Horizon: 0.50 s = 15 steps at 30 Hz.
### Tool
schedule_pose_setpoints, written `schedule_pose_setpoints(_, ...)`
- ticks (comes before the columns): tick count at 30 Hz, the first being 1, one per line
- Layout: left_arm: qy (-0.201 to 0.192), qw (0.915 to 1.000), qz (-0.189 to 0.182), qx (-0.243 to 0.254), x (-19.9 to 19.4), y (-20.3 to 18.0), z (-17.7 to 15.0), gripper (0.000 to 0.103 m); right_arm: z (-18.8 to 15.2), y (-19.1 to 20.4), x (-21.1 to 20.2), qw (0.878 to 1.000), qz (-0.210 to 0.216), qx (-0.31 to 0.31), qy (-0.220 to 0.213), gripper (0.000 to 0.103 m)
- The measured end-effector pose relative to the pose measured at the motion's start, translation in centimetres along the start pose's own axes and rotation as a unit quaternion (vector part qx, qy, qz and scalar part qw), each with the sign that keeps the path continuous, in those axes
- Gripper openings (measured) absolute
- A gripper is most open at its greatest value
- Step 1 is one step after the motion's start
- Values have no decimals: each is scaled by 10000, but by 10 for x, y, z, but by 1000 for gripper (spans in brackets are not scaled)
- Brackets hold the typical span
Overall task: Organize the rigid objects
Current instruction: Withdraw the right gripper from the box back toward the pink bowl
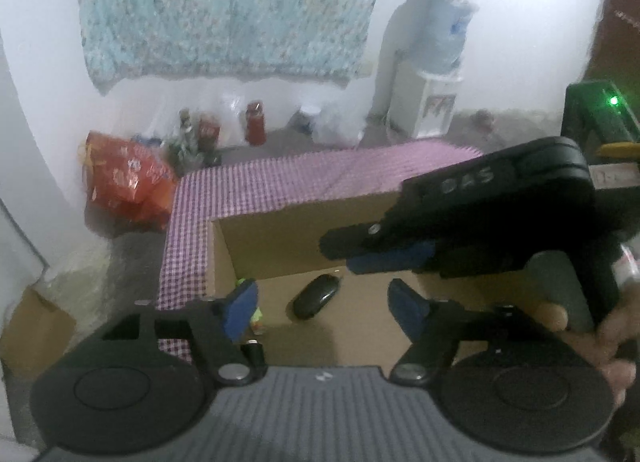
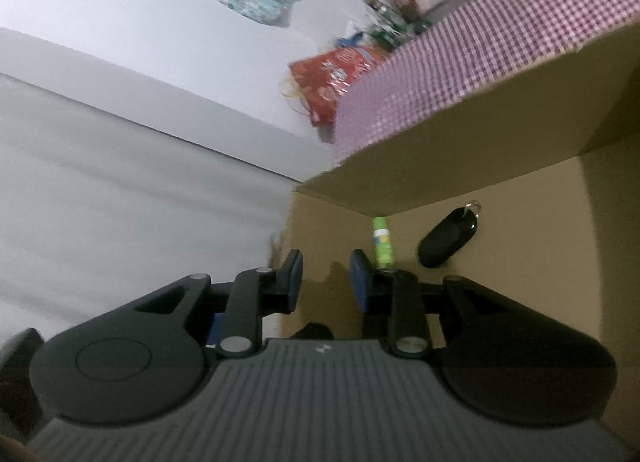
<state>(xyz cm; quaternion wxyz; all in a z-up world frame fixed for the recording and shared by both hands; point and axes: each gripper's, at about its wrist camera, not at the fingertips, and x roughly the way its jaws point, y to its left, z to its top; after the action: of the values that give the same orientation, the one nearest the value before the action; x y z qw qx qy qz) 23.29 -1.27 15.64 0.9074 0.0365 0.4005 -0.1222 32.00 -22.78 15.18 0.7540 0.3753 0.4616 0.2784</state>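
An open cardboard box (image 1: 280, 234) stands on a table with a pink checked cloth (image 1: 280, 181). A black key fob (image 1: 315, 296) lies on the box floor; it also shows in the right wrist view (image 2: 446, 238). A small green tube (image 2: 382, 242) lies beside it, partly hidden behind my left finger in the left wrist view (image 1: 256, 314). My left gripper (image 1: 324, 312) is open and empty over the box. My right gripper (image 2: 326, 282) is open and empty, tilted into the box; it shows from the side in the left wrist view (image 1: 376, 258).
A red snack bag (image 1: 124, 181), bottles and jars (image 1: 256, 121) sit on the floor by the wall. A water dispenser (image 1: 432, 73) stands at the back right. A green device with a lit LED (image 1: 600, 113) is at the right. A cardboard box (image 1: 36, 330) sits lower left.
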Motion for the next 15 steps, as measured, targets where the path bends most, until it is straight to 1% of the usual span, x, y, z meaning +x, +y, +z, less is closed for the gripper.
schedule_pose_setpoints(3,-339,9992,-218,51,-34,1,-12,86,-11,13,-33,9994,239,-214,-147,31)
schedule_pose_setpoints(5,-530,9978,-398,74,-55,3,-25,90,-23,23,-59,9981,364,-421,-257,33)
schedule_pose_setpoints(7,-695,9962,-517,98,-74,4,-40,91,-39,33,-88,9958,454,-691,-381,38)
schedule_pose_setpoints(8,-754,9955,-556,105,-80,4,-49,92,-49,37,-104,9942,499,-828,-468,44)
schedule_pose_setpoints(9,-802,9949,-601,112,-87,4,-58,94,-58,42,-119,9924,525,-971,-546,47)
schedule_pose_setpoints(11,-828,9943,-672,41,-93,4,-74,95,-81,46,-152,9881,502,-1256,-733,57)
schedule_pose_setpoints(13,-845,9933,-789,-57,-97,4,-92,96,-106,47,-177,9838,349,-1486,-942,67)
schedule_pose_setpoints(14,-815,9930,-842,-118,-98,3,-102,98,-119,47,-188,9806,239,-1629,-1059,76)
schedule_pose_setpoints(15,-789,9927,-896,-176,-99,0,-112,99,-132,47,-196,9772,103,-1764,-1180,84)
